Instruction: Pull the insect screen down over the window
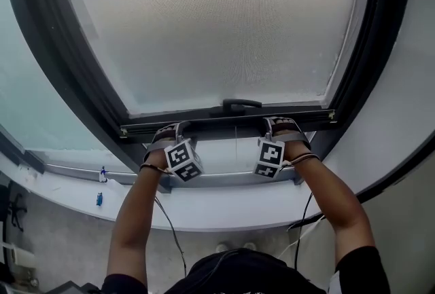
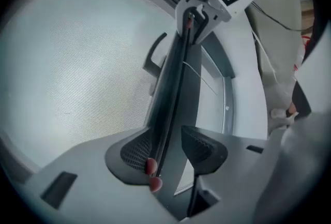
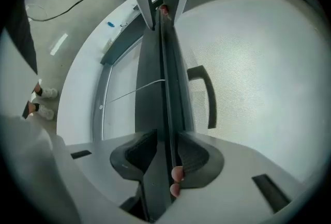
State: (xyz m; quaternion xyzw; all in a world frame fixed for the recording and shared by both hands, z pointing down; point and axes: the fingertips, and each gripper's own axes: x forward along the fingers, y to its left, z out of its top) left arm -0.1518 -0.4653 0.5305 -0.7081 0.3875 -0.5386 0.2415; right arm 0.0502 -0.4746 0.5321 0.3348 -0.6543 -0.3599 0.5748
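The insect screen [image 1: 217, 21] is a pale mesh filling the dark window frame, with a dark bottom bar [image 1: 224, 124] bearing a curved handle [image 1: 234, 106] at its middle. My left gripper [image 1: 170, 131] clamps the bar left of the handle. My right gripper [image 1: 282, 124] clamps it to the right. In the left gripper view the bar [image 2: 176, 78] runs between the jaws of the left gripper [image 2: 168, 148], with the mesh [image 2: 77, 73] to the left. In the right gripper view the right gripper [image 3: 165, 153] has both pads pressed on the bar [image 3: 163, 88].
Below the bar lies open glass and a white sill [image 1: 204, 211] with small blue items [image 1: 100, 199] at its left. The dark frame [image 1: 370, 62] curves up both sides. Cables [image 1: 170, 231] hang from the grippers over a grey floor.
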